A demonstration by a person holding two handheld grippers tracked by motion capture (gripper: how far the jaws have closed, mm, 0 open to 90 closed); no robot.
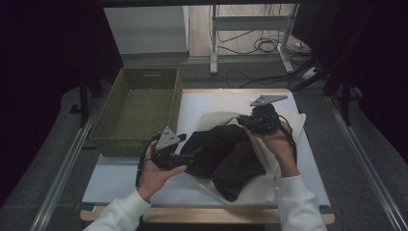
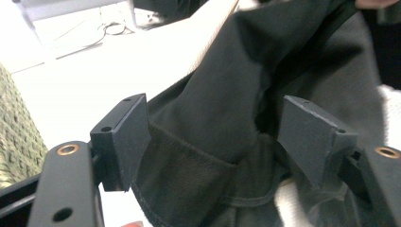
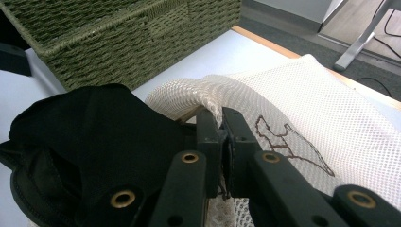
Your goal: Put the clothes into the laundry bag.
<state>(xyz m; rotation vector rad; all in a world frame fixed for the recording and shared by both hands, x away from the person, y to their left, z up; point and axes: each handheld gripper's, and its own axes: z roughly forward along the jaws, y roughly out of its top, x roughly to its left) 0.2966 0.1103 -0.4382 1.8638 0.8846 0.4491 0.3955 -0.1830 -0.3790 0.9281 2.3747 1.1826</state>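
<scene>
Black garment (image 1: 226, 154) overlaps mesh bag (image 1: 284, 126) beside basket (image 1: 139, 108).

From my seat, the dark garment (image 1: 226, 154) covers part of the mesh bag (image 1: 284, 125), so I can't see the bag's inside. My left gripper view cuts the garment (image 2: 246, 94) off at 3 edges. The basket (image 3: 118, 33) runs past the right gripper view's top.

High view overhead, facing forward; claw views close, sharing dark garment (image 1: 226, 154).
</scene>
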